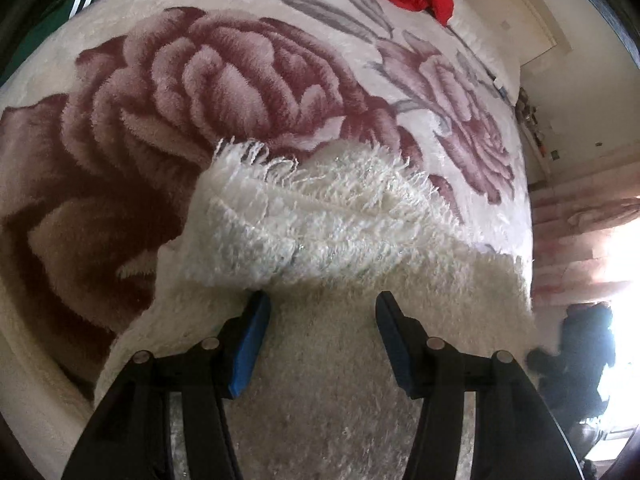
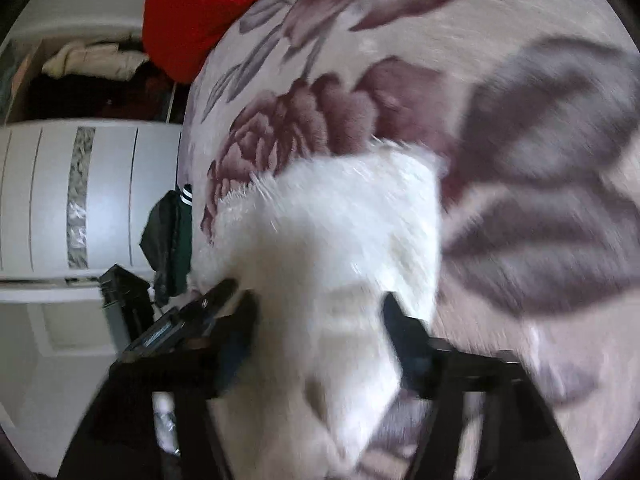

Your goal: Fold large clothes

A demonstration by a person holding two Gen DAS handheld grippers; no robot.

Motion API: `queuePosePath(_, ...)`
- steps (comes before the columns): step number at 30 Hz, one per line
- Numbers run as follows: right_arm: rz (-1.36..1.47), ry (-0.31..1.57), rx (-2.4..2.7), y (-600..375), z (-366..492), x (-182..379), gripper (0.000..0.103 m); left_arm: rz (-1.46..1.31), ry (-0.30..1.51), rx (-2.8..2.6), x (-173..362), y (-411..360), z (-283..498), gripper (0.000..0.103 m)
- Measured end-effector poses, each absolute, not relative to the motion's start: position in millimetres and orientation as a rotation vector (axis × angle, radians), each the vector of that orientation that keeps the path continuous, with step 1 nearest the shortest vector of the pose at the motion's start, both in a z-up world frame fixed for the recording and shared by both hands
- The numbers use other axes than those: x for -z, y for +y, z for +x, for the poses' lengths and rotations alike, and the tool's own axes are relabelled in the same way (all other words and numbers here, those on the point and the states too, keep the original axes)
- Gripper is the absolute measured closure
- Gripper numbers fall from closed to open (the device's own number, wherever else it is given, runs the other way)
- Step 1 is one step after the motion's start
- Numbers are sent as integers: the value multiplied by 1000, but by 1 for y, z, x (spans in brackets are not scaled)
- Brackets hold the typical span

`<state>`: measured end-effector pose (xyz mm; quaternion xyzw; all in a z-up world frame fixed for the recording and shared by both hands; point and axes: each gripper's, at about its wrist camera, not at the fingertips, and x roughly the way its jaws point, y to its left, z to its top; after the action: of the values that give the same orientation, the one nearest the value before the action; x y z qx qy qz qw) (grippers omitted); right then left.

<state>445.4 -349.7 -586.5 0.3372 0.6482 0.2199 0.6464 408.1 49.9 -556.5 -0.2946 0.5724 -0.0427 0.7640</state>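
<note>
The fingers of the left gripper (image 1: 322, 300) and right gripper (image 2: 320, 304) are held wide and empty above the shaggy white garment (image 1: 320, 220), which is laid on the rose-patterned blanket (image 1: 220, 80) with one fringed part turned over, so folding is judged begun, not finished.
</note>
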Motion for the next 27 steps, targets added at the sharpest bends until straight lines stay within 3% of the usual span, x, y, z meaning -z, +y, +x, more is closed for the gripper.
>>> queuePosePath(2, 799, 1526, -559, -344, 440, 609, 1, -649, 1238, 96, 558, 51, 411, 52)
queuePosePath(3, 827, 1555, -554, -343, 442, 626, 0, -651, 1236, 106, 557, 53, 408, 50)
queuePosePath(8, 969, 1629, -596, -322, 457, 690, 0, -672, 1224, 120, 550, 61, 401, 50)
queuePosePath(12, 998, 1594, -585, -309, 455, 693, 0, -829, 1159, 101, 537, 86, 382, 50)
queuePosePath(13, 1021, 1577, -600, -307, 452, 690, 10, -862, 1130, 94, 530, 93, 375, 50)
queuePosePath(14, 1041, 1567, -593, -306, 448, 686, 33, -890, 1095, 75, 521, 104, 366, 50)
queuePosePath(17, 1226, 1476, -413, -322, 410, 668, 55, -915, 1025, -2, 497, 133, 333, 50)
queuePosePath(22, 1719, 1184, 42, -347, 250, 623, 66, -839, 1055, -88, 483, 157, 272, 50)
queuePosePath(25, 1804, 1199, 99, -331, 188, 624, 68, -750, 1166, -81, 505, 137, 256, 50)
queuePosePath(27, 1677, 1302, 87, -327, 186, 632, 68, -752, 1222, -52, 526, 115, 252, 50)
